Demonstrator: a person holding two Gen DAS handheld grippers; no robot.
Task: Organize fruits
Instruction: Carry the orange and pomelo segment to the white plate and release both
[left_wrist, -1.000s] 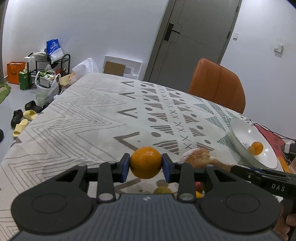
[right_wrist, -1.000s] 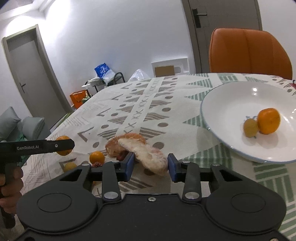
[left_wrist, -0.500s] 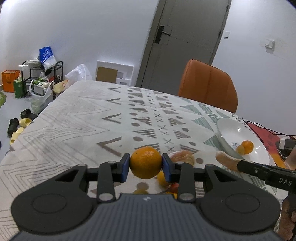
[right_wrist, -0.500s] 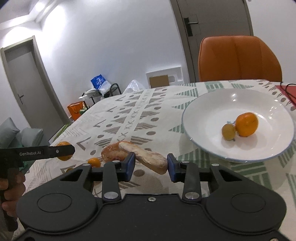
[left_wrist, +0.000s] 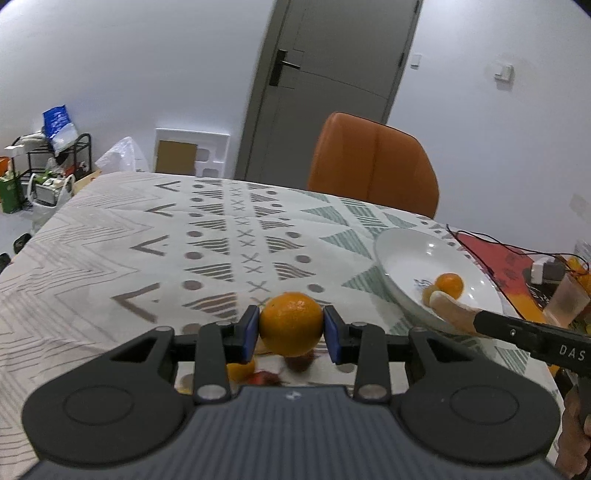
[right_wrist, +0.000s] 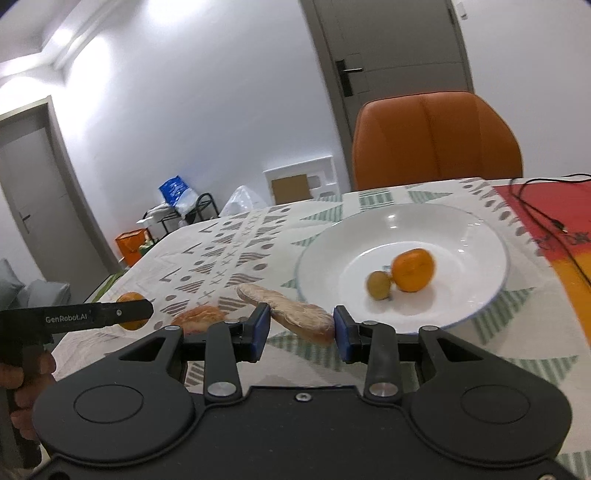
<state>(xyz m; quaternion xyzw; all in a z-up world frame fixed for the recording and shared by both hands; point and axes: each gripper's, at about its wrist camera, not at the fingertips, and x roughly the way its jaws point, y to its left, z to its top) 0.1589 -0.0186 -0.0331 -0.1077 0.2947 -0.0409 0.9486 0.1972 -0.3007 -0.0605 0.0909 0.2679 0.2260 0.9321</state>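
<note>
An orange (left_wrist: 291, 323) is clamped between the left gripper (left_wrist: 291, 334) fingers, above the patterned bench (left_wrist: 147, 236). A pale, elongated fruit (right_wrist: 291, 312) is pinched in the right gripper (right_wrist: 301, 328), just beside the white plate (right_wrist: 476, 236) holding a tangerine (right_wrist: 412, 269) and a small yellow fruit (right_wrist: 378, 284).

Ahead and right of our left claw (left_wrist: 291, 330) sits the round white ceramic bowl (left_wrist: 397, 254), a small orange mandarin (left_wrist: 448, 284) inside; the orange leather chair (left_wrist: 373, 166) stands behind.
</note>
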